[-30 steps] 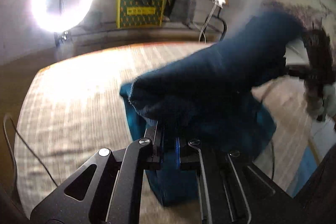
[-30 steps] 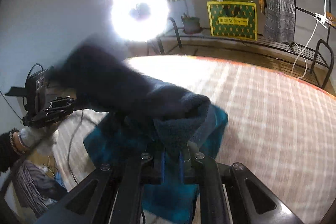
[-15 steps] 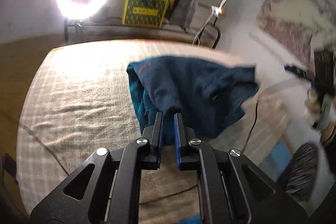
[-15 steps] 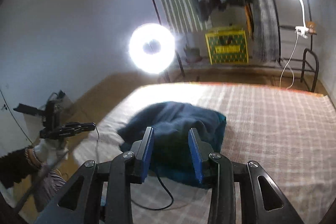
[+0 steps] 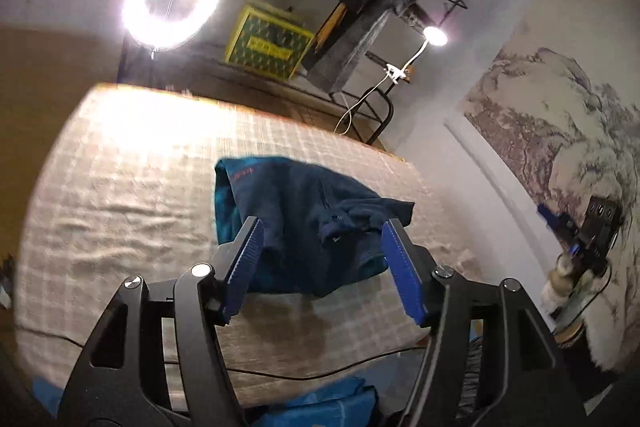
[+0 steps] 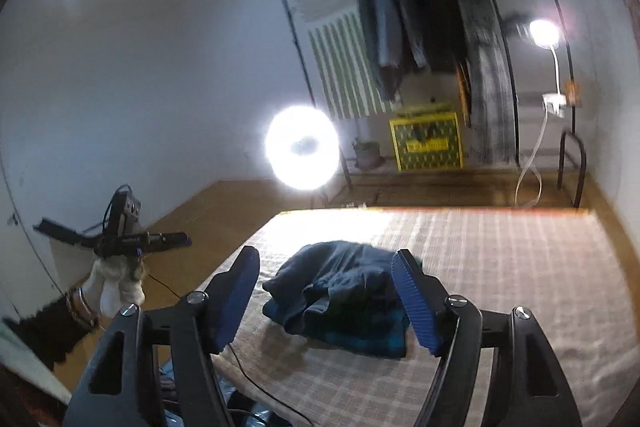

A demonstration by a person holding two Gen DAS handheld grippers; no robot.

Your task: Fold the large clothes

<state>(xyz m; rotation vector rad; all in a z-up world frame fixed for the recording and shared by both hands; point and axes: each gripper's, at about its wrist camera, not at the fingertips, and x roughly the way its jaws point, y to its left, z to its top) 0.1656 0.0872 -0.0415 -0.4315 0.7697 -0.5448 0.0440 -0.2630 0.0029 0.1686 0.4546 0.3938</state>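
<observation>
Lying bunched on the checked bed [image 6: 500,267], one dark blue garment [image 5: 304,215] rests alone near its front edge. Two grippers, left gripper [image 5: 326,267] and right gripper [image 6: 328,297], hover above it, jaws opening, nothing between them.

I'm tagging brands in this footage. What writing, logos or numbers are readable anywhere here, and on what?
Nothing can be read for certain.
Dark blue garment: small reddish print near its upper left corner, too blurred to read.
Yellow-and-green box: a yellow label band across its front, lettering too small and blurred.
Wall hanging: a landscape picture, no legible text.
</observation>
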